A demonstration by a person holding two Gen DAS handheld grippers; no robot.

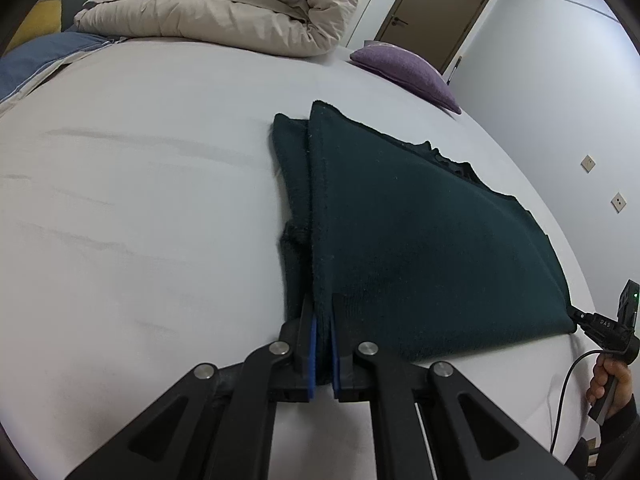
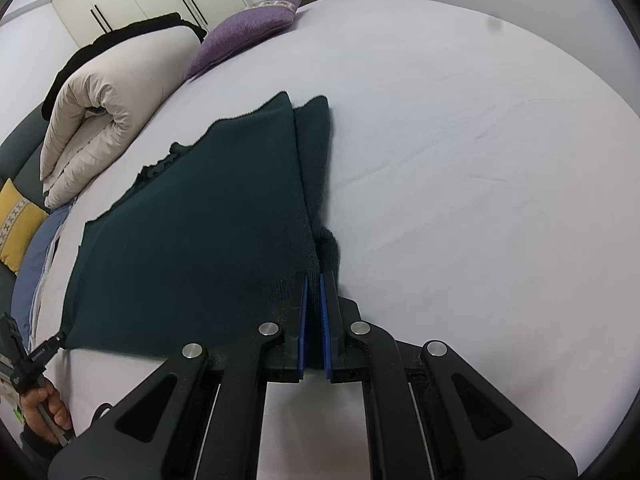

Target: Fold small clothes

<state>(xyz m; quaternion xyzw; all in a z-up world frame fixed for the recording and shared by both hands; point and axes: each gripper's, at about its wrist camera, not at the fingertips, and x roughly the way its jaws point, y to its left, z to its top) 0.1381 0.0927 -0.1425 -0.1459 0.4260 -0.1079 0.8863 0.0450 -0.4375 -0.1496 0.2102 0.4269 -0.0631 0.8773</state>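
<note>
Left tongs and right tongs each pinch a near corner of the dark-green knitted sweater lying folded on the smooth bed sheet

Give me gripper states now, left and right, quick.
Left gripper: closed, pinching the near left corner of the green garment.
Right gripper: closed, pinching the garment's near right corner.

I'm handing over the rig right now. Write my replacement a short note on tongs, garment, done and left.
Left tongs: shut on the near left corner of the dark green knit garment.
Right tongs: shut on its near right corner.
The garment lies on the white bed sheet, both sides already folded inward.
Left, probably: carry the near edge toward the far edge to fold it in half, release, smooth.
</note>
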